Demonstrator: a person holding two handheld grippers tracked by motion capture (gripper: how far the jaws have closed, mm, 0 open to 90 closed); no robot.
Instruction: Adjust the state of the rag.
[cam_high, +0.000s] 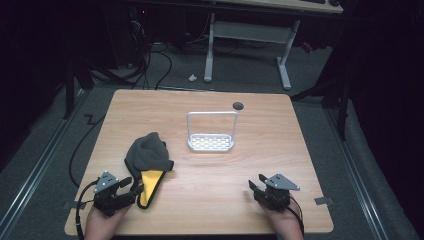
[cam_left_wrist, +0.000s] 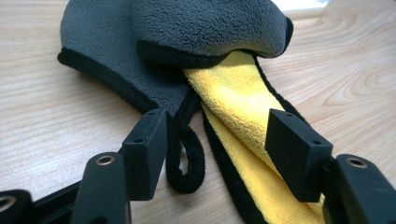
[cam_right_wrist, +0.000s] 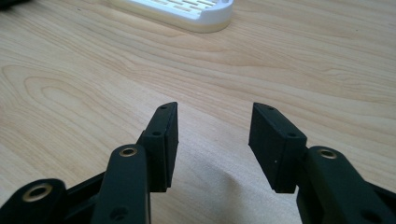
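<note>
Left gripper (cam_high: 131, 188): jaws spread — straddling the fleece mitt's (cam_left_wrist: 187, 42) loop and yellow lining, not pressing.
Right gripper (cam_right_wrist: 214, 140): jaws apart, empty — above bare table (cam_high: 210, 175).
Mitt: front-left of table.

Left gripper (cam_high: 134, 188) low at the near left, jaws spread wide, fingers (cam_left_wrist: 145, 149) level and pointing forward, nothing pressed between them. Right gripper (cam_high: 254, 187) low at the near right, jaws parted, fingers (cam_right_wrist: 164, 140) angled slightly inward, gap between them bare.
</note>
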